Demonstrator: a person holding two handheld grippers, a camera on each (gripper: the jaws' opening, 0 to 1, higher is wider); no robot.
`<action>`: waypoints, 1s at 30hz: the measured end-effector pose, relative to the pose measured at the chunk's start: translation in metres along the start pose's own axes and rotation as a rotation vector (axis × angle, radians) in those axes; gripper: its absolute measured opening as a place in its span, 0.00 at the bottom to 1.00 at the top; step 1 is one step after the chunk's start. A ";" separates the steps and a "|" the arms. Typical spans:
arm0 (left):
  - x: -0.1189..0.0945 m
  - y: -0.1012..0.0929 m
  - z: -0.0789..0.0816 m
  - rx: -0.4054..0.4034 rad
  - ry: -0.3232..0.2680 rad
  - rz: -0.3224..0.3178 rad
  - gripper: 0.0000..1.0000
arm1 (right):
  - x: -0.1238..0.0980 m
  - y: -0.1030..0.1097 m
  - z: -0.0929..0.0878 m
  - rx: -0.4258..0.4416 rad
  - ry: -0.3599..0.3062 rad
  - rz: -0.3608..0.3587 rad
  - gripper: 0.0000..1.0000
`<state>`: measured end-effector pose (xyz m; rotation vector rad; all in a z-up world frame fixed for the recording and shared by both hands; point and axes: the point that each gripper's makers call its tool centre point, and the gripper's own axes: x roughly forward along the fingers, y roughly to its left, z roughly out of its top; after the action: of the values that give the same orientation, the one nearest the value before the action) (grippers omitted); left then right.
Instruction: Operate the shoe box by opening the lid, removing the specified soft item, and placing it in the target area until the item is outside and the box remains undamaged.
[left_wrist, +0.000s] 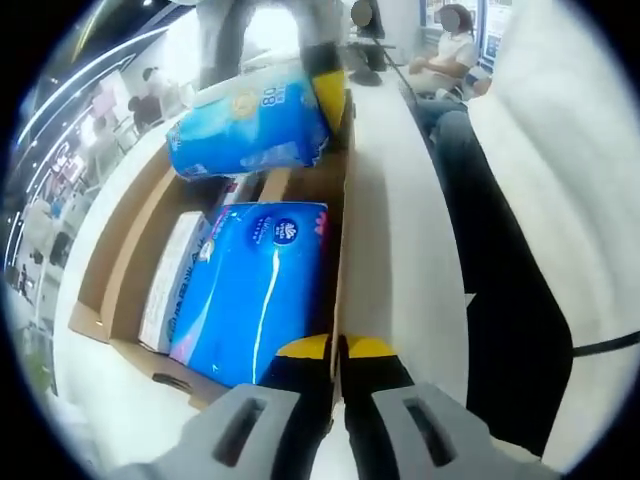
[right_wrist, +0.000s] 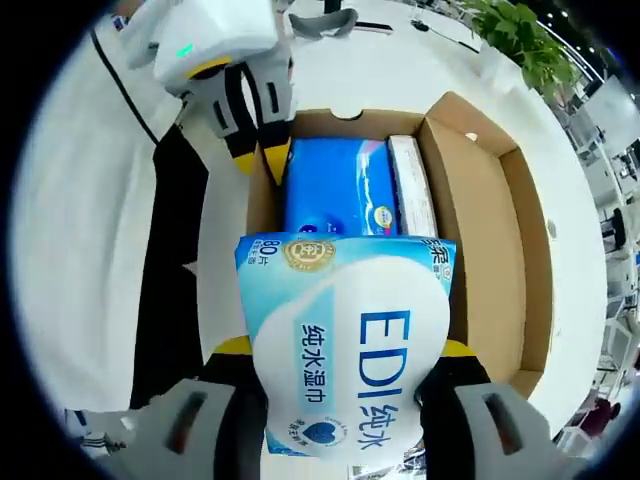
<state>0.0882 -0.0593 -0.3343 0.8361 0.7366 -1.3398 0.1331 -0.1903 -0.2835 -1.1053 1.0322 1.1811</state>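
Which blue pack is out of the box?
The light-blue wet-wipes pack marked EDI, clamped in the right gripper; the darker blue pack lies inside.

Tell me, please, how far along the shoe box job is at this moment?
Done: the shoe box stands open, its lid folded out. In hand: the right gripper is shut on the wipes pack, raised above the box, while the left gripper pinches the box wall. Left: carry the pack out and set it down. A blue pack lies inside.

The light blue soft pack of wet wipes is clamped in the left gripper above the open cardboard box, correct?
Not quite. The right gripper clamps the light blue soft pack of wet wipes above the open cardboard box, as the right gripper view shows. The left gripper pinches the box's wall.
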 end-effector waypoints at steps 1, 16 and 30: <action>0.000 0.000 0.000 0.002 -0.001 0.001 0.03 | -0.001 -0.002 0.000 -0.026 0.006 -0.023 0.60; 0.001 0.000 0.000 0.000 0.009 0.002 0.03 | -0.017 -0.006 0.002 0.029 -0.041 -0.010 0.60; 0.001 0.002 0.000 -0.001 0.005 0.009 0.03 | -0.030 -0.008 -0.005 -0.025 -0.010 -0.023 0.60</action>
<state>0.0902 -0.0602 -0.3353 0.8415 0.7372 -1.3295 0.1379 -0.2001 -0.2542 -1.1268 0.9968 1.1825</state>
